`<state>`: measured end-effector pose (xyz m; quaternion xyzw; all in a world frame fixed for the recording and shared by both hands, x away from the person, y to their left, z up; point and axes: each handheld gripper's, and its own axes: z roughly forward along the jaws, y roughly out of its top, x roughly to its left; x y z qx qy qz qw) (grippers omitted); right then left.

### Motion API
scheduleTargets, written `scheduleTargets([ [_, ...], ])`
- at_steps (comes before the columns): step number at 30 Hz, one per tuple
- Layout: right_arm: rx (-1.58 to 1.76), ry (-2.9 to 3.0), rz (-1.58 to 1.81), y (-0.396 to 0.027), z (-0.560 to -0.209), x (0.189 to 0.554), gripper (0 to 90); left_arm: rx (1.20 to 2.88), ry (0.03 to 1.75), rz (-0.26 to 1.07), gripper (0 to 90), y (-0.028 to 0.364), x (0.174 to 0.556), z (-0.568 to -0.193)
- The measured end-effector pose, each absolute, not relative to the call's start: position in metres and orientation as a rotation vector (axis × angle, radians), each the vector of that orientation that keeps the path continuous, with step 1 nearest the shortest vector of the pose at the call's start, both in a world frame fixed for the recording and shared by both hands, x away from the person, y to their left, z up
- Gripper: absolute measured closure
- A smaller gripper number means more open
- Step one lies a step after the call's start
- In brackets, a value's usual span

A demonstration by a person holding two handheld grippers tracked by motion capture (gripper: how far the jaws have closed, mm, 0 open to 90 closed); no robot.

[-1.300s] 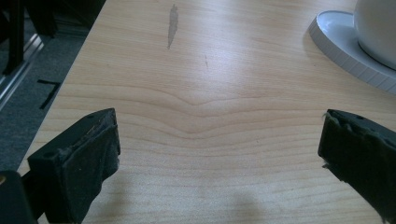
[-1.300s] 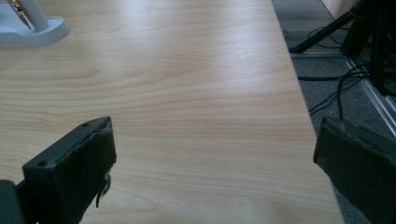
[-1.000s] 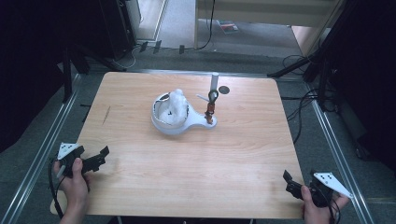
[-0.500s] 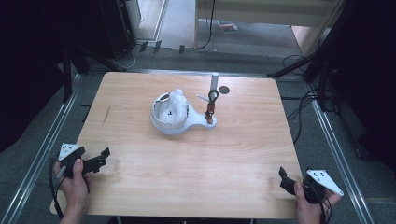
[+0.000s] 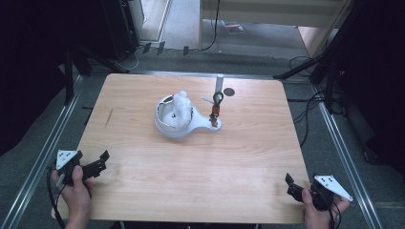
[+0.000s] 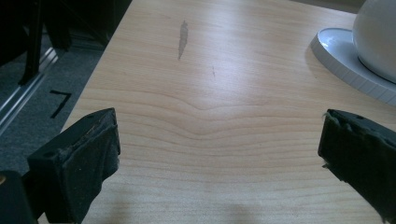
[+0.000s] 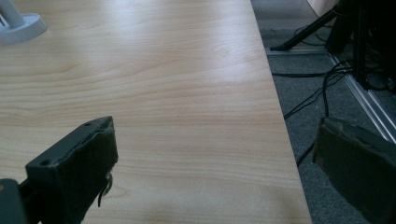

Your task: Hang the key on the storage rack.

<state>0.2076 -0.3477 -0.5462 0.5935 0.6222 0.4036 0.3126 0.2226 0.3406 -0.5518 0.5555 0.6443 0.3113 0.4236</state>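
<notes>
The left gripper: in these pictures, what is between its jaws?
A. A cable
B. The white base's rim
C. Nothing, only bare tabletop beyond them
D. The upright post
C: the left gripper has its jaws wide apart over the bare wooden table, the white base lying farther off.

My left gripper (image 6: 219,154) hung over the wooden table (image 6: 224,93), jaws spread wide with nothing between them. A dark smudge (image 6: 182,39) marked the boards ahead; a white base (image 6: 348,65) sat far right.
</notes>
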Motion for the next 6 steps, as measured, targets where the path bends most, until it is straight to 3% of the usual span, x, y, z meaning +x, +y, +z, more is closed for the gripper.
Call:
scheduleTargets([
  [6, 1.596, 1.602, 1.094, -0.351, -0.5461, 0.2074, 0.2, 1.389, 1.621, 0.767, 0.0, 0.3415, 0.224, -0.5518],
])
